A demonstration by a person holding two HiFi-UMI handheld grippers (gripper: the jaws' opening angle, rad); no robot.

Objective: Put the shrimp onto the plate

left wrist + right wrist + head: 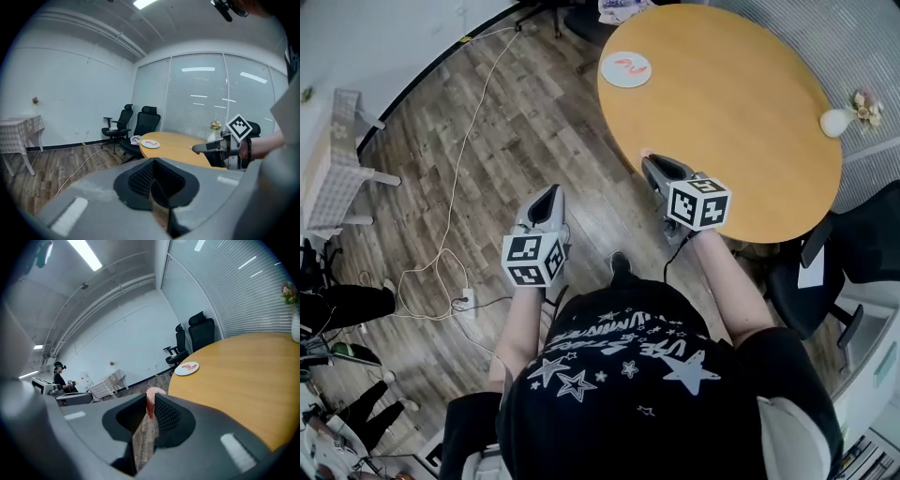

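Note:
A pink shrimp sticks up between the pads of my right gripper, which is shut on it. In the head view that gripper hovers at the near left edge of the round wooden table, the shrimp's tip just showing. The white plate lies at the table's far left edge with red shrimp on it; it also shows in the right gripper view as the plate. My left gripper hangs over the wooden floor left of the table, shut and empty.
A white vase with flowers stands at the table's right edge. A black office chair sits at the near right, two more chairs behind the table. A white cable runs across the floor; a checked-cloth side table stands left.

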